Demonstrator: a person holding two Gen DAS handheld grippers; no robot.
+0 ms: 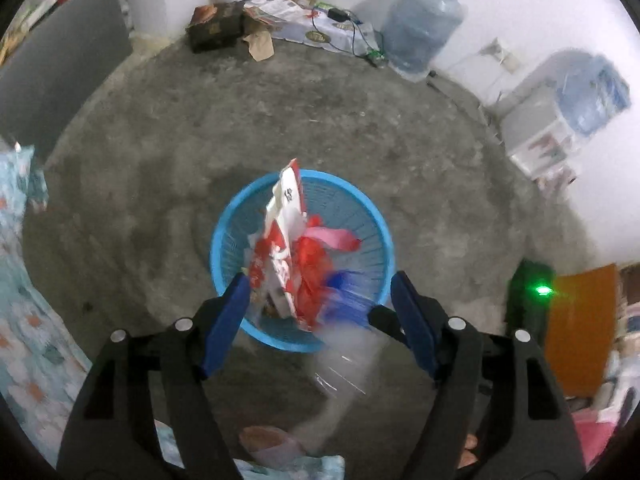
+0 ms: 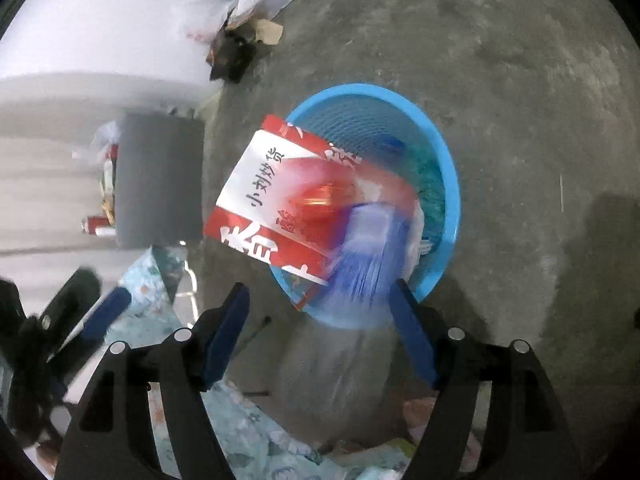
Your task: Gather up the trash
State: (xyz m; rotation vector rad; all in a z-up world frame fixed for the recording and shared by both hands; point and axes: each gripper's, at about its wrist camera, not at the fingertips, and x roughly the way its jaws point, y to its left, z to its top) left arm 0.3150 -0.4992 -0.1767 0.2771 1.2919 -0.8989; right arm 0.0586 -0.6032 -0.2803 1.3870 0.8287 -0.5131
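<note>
Right, both left tongs (image 1: 318, 294) and right tongs (image 2: 320, 300) are standing wide and empty, red-and-white snack bag (image 2: 280, 196) and blurred bottle (image 2: 360, 256) are dropping into the blue basket (image 1: 356, 196) at frame centre, so next is probably fetching more trash.

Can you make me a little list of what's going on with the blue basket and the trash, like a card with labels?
Place: concrete floor in a room
Basket: blue basket, standing upright on the floor
In the basket: red and white paper bag sticking up over the rim, red plastic scraps
Falling trash: blurry blue and white piece above the basket's near rim
Left gripper: open, holding nothing
Right gripper: open, holding nothing
Nearby: water jug by the wall
</note>
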